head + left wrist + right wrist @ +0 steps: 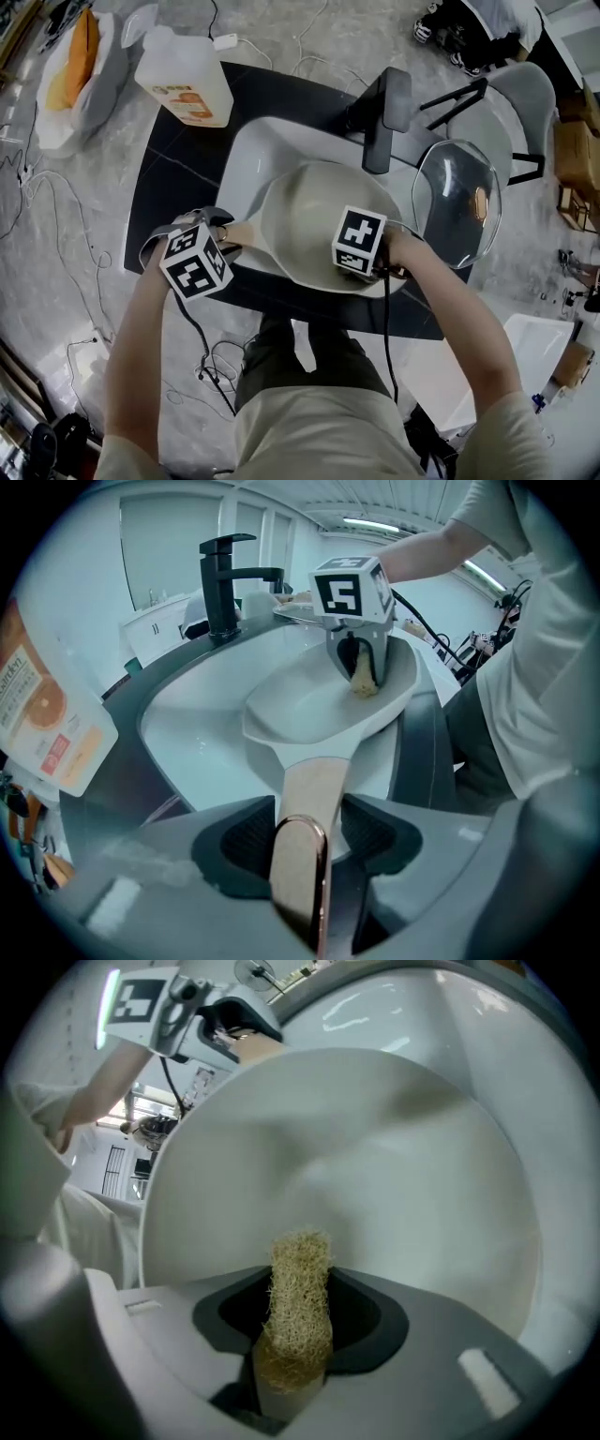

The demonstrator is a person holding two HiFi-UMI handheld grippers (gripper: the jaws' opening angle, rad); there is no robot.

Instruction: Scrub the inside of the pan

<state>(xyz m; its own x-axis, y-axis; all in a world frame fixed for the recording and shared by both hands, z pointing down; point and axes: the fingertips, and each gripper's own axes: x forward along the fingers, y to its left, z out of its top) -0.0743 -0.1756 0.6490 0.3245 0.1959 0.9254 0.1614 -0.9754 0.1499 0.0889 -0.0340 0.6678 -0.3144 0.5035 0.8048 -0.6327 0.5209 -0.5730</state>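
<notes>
Scrubbing is the step in hand, by the look of it. Nearest you, at 9 o'clock of the pan (300, 202), your left gripper (300, 841) is clamped on the pan handle (305, 799) with a pad pressed to each side, and it steadies the pale bowl over the white sink (246, 155). At about 4 o'clock of the bowl, your right gripper (300, 1321) is clenched on a straw-coloured fibre scrubber (300, 1279), whose free end points into the pan's inside.

The next move probably calls for a firm hold on the handle so the pan cannot swivel. You would then press the scrubber down and sweep it across the floor and walls of the bowl. No dirt shows on the surface, so how much is left cannot be judged.

The right gripper view shows the scrubber pinched between the jaws, which the marker cube hides in the head view. The left gripper view shows the scrubber's tip down against the inner wall near the far rim, a contact the right gripper view leaves unsettled.

Beyond the pan, a black faucet (382, 112) stands at 1 o'clock. Only the head view shows the glass lid (457, 202) lying at 3 o'clock, and a detergent bottle (185, 77) sits farthest off at 10 o'clock
</notes>
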